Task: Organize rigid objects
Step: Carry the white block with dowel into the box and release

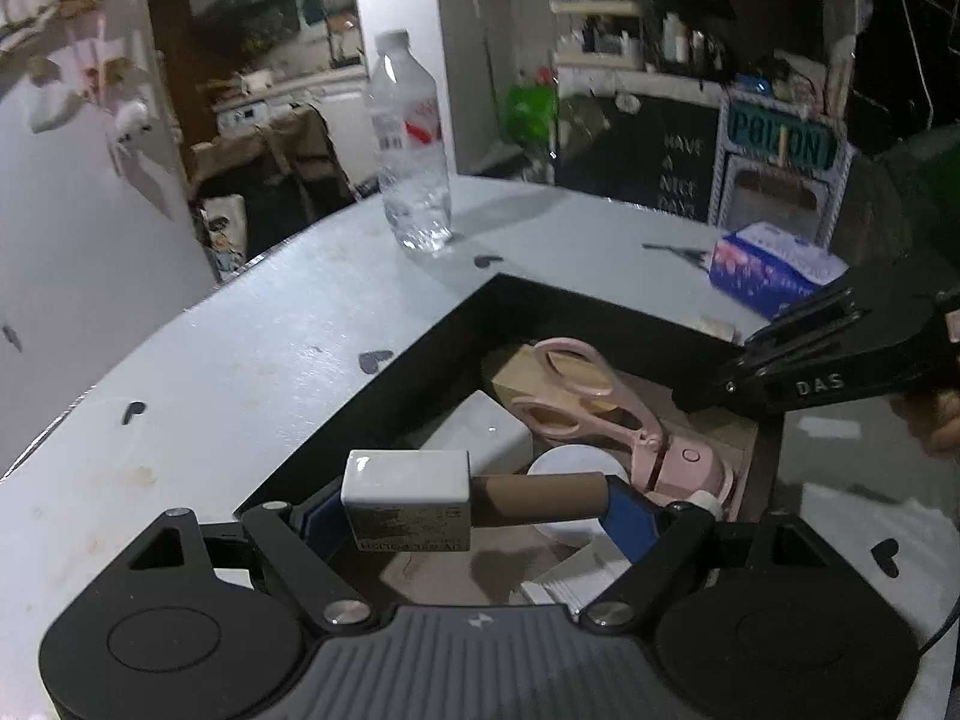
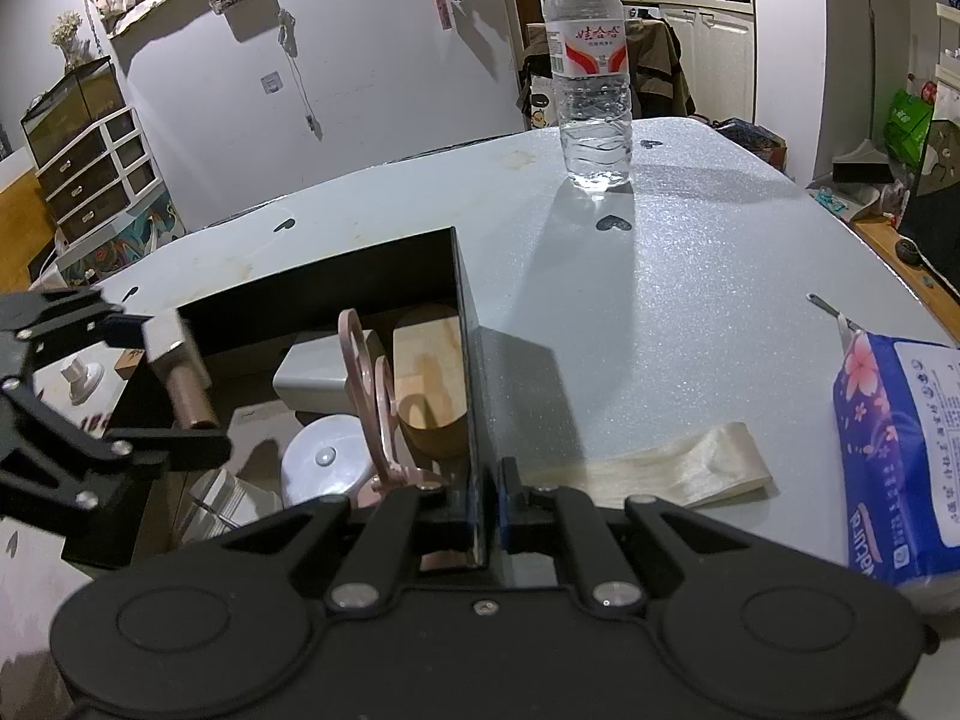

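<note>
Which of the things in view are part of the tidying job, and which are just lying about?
Job: black box; the white-capped tube held lengthwise in the left gripper; pink scissors; right gripper clamping the box wall.

Lying about: water bottle, tissue pack, tape strip.

A pale grey-blue table (image 2: 660, 312), speckled and marked with small dark hearts, carries everything. A black box (image 2: 462, 300) sits on it, its right wall pinched between the closed fingers of the right tongs (image 2: 489, 516). A clear water bottle (image 2: 591, 78) stands upright well beyond those tongs, apart from the box. Just right of them lies a flat cream strip (image 2: 672, 468). Farther right lies a blue tissue pack (image 2: 900, 450), and beyond it a thin metal tool (image 2: 825, 305) too small to make out.
</note>
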### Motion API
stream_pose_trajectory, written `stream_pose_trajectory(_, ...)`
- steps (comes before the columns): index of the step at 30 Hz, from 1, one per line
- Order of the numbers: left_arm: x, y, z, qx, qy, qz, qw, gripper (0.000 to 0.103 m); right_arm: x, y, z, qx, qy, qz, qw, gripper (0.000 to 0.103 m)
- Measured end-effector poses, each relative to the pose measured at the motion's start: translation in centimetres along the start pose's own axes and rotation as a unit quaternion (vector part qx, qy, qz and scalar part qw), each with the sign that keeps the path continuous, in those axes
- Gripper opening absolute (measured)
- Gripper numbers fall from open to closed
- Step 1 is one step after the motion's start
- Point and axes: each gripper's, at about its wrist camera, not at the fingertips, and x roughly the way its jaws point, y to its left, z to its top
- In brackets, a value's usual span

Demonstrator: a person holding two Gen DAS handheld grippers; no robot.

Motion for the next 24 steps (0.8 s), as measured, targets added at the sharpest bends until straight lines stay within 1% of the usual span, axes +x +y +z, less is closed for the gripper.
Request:
stream_pose_trajectory(7, 1.7, 0.5, 0.6, 0.018, 0.038, -0.027, 0.9988, 0.086, 0.0, 0.0, 0.0, 0.001, 0.0, 0.0, 1.0, 0.008)
stream_pose_trajectory(12, 2.9, 1.3, 1.0, 0.03, 0.058, -0.064, 0.9959, 0.086, 0.1, 0.0, 0.0, 0.001, 0.0, 0.001, 1.0, 0.008)
stream_pose_trajectory(15, 3.5, 1.6, 1.1, 0.06, 0.064, -0.076, 0.9932, 0.086, 0.2, 0.0, 0.0, 0.001, 0.0, 0.0, 1.0, 0.007)
stream_pose_trajectory(17, 3.8, 1.8, 1.0, 0.07, 0.066, -0.076, 0.9924, 0.086, 0.2, 0.1, 0.0, 0.001, 0.0, 0.0, 1.0, 0.007)
stream_pose_trajectory(19, 4.2, 2.1, 1.0, 0.07, 0.068, -0.083, 0.9918, 0.087, 0.2, 0.0, 0.0, 0.002, 0.001, 0.0, 1.0, 0.007)
stream_pose_trajectory(21, 4.1, 2.2, 0.9, 0.081, 0.054, -0.09, 0.9912, 0.088, 0.3, 0.0, 0.0, 0.002, 0.001, 0.0, 1.0, 0.007)
stream_pose_trajectory(22, 4.0, 2.2, 0.9, 0.083, 0.048, -0.092, 0.9912, 0.09, 0.3, 0.0, 0.0, 0.003, 0.002, 0.0, 1.0, 0.007)
stream_pose_trajectory(24, 4.0, 2.4, 1.0, 0.075, 0.046, -0.096, 0.9914, 0.096, 0.3, 0.0, 0.0, 0.003, 0.002, -0.001, 1.0, 0.007)
